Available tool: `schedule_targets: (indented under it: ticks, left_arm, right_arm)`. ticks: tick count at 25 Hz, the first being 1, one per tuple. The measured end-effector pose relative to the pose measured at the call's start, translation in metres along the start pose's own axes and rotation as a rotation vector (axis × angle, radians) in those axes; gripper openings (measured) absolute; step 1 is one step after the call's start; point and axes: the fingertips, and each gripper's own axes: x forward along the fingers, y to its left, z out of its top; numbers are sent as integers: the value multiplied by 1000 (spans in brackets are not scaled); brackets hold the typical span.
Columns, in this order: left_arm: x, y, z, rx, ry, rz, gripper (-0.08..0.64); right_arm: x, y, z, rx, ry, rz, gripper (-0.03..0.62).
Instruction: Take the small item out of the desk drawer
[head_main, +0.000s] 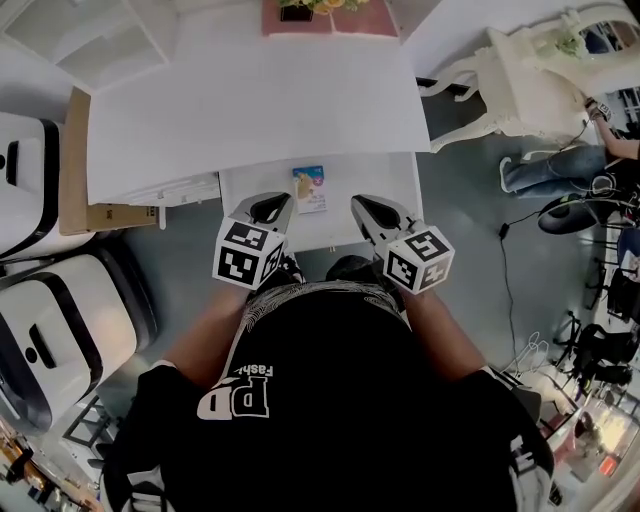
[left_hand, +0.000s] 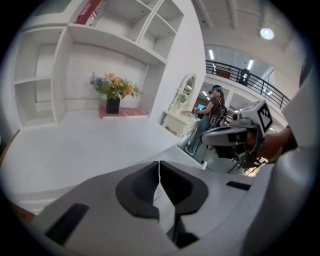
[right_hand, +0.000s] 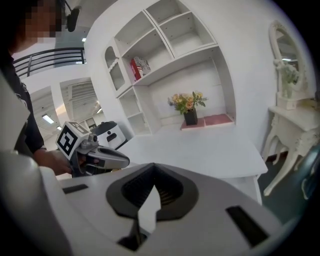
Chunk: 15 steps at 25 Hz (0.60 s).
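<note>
**Black shirt (head_main: 330, 400), left gripper (head_main: 283, 203) and right gripper (head_main: 358, 204) at an open drawer (head_main: 255, 175)**

Head view. Nearest the lens is the person's black printed shirt. Both forearms reach forward from it, each hand holding a gripper topped by a marker cube. The two grippers point side by side at the pulled-out white drawer under the front edge of the white desk (head_main: 250, 100). A small item (head_main: 310, 188), a flat packet with a blue border, lies on the drawer floor close to the desk edge. It sits between the two gripper tips, just beside the left one, and neither gripper holds it. A cardboard box (head_main: 85, 215) leans at the desk's left end. A white dresser (head_main: 520, 80) stands to the right.

Left gripper view. The dark fingers (left_hand: 140, 192) are pressed together at their tips with nothing gripped. Beyond them lie the desk top, a vase of flowers (left_hand: 114, 90) and white shelves (left_hand: 100, 30). The right gripper hovers at the right.

Right gripper view. These fingers (right_hand: 132, 192) likewise meet at the tips and are empty. The left gripper shows at the left, the flowers and shelves behind, and a red book (right_hand: 140, 66) stands on one shelf.
</note>
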Motion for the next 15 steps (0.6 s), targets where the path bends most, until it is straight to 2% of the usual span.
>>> schedule_targets:
  ticks: [5,15]
  left_arm:
    - [17,2,-4,-7,22,28,17]
    - [63,-3,-18,-98,59,182,20]
  right_arm:
    - [2,-19,-4,12,12,14,9]
    - [-7,-55,6,-60,59,140,9]
